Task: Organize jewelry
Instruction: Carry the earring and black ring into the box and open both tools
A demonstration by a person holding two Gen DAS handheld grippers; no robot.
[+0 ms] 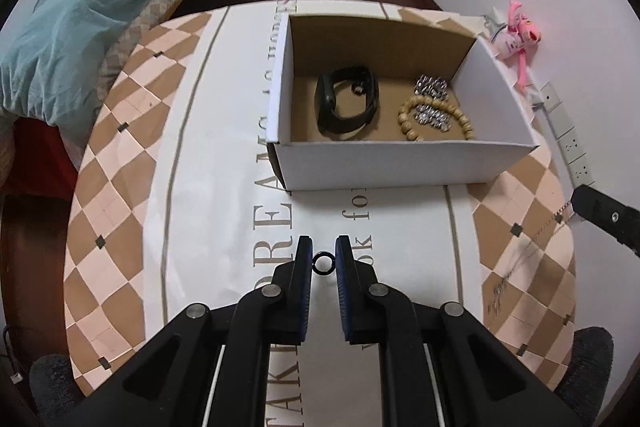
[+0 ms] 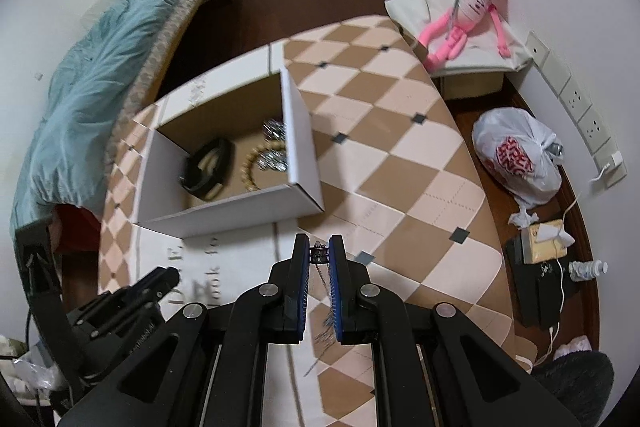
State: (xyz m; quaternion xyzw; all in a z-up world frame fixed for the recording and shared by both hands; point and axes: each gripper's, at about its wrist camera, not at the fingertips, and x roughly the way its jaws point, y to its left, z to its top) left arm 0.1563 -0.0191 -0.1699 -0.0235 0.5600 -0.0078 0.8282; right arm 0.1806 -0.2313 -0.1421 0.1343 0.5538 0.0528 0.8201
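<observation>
- Left wrist view: left gripper (image 1: 324, 259) clenched on a small black ring (image 1: 323, 263), pinched at the fingertips above the tablecloth (image 1: 224, 155). Best carried level over the near wall of the white cardboard box (image 1: 400, 163), then released low inside, beside the black wristband (image 1: 347, 101) and wooden bead bracelet (image 1: 436, 121).
- Right wrist view: right gripper (image 2: 319, 254) grasping a thin silver chain (image 2: 320, 277) by a dark clasp-like piece; the rest dangles, blurred. It should clear the box (image 2: 240, 211) rim before lowering.

"DREAM", "look fo" on tablecloth (image 1: 224, 155)
</observation>
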